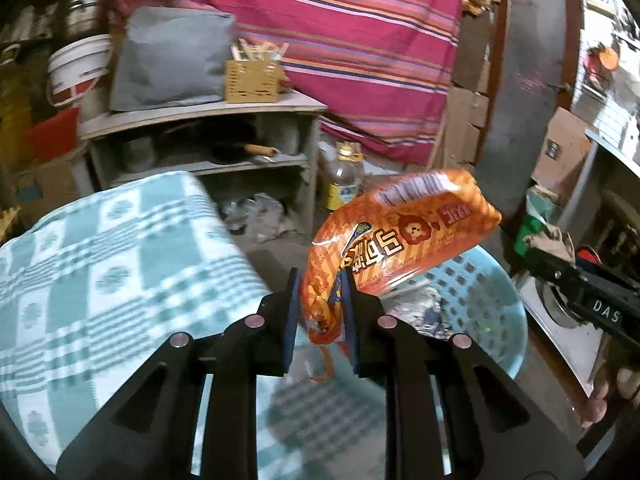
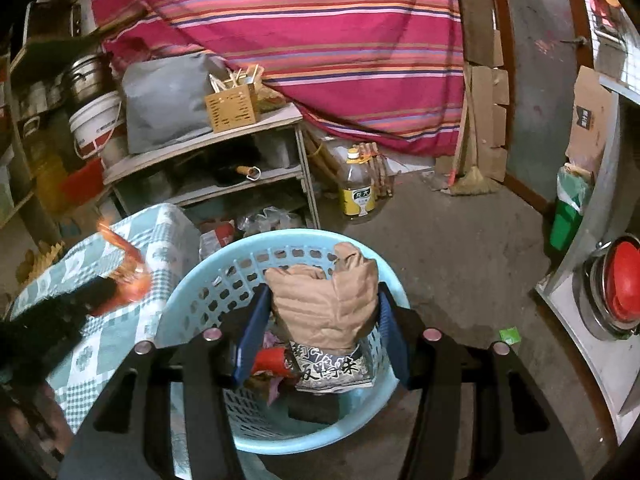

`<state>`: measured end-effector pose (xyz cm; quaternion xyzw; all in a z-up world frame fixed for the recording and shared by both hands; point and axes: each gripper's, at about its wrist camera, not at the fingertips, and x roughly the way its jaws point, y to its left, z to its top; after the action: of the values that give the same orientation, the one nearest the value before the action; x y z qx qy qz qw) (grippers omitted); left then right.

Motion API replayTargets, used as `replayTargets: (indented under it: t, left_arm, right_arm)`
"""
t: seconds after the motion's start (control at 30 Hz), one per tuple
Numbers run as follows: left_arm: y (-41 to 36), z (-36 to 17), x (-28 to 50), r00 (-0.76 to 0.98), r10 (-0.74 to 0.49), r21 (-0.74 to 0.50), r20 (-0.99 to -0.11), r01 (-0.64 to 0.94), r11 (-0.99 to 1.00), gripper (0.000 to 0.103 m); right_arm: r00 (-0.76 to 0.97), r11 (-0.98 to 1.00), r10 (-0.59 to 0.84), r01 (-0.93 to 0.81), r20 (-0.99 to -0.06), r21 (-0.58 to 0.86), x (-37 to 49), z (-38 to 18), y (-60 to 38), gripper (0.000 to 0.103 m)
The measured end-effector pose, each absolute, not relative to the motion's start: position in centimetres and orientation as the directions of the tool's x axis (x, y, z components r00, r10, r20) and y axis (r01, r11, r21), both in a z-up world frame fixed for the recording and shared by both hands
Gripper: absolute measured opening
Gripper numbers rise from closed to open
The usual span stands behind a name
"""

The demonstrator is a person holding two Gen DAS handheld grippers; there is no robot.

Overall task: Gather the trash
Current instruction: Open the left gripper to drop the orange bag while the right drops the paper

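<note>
My left gripper (image 1: 320, 280) is shut on an orange snack bag (image 1: 400, 232), held in the air beside the rim of the light blue basket (image 1: 492, 280). It shows blurred in the right wrist view (image 2: 128, 280), over the checked cloth. My right gripper (image 2: 320, 300) is shut on a crumpled brown paper bag (image 2: 328, 300) and holds it over the basket (image 2: 192, 300). The basket holds several wrappers, among them a black-and-white printed packet (image 2: 332, 368).
A table with a green-and-white checked cloth (image 1: 100, 272) stands left of the basket. Behind are a cluttered wooden shelf (image 2: 208, 148), an oil bottle (image 2: 356, 188), a broom (image 2: 472, 184) and a striped cloth (image 2: 320, 48). A cabinet with a red-lidded pot (image 2: 620, 280) stands at the right.
</note>
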<state>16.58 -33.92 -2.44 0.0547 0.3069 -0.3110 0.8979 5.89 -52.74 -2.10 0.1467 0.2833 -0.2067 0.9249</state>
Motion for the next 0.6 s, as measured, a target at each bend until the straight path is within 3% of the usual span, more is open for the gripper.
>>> replayTargets:
  t: [0.27, 0.33, 0.47, 0.6]
  left_arm:
    - [-36.9, -3.8, 16.8, 0.574, -0.568, -0.141, -0.59, 0.619, 0.772, 0.024]
    - [-37.2, -4.1, 17.0, 0.556, -0.577, -0.154, -0.598, 0.627, 0.764, 0.039]
    - [-37.4, -4.4, 16.8, 0.548, -0.581, -0.152, -0.602, 0.635, 0.757, 0.045]
    - [-36.2, -3.6, 17.1, 0.588, -0.562, -0.148, -0.582, 0.603, 0.784, 0.067]
  right_arm:
    - [0.754, 0.869, -0.301, 0.469, -0.583, 0.158, 5.7, -2.2, -53.1, 0.053]
    - [0.755, 0.868, -0.299, 0.469, -0.583, 0.163, 5.6, -2.2, -53.1, 0.053]
    - [0.754, 0.868, -0.299, 0.469, -0.584, 0.161, 5.6, -2.3, -53.1, 0.053]
    - [0.755, 0.868, -0.299, 0.47, -0.584, 0.162, 5.5, -2.3, -53.1, 0.053]
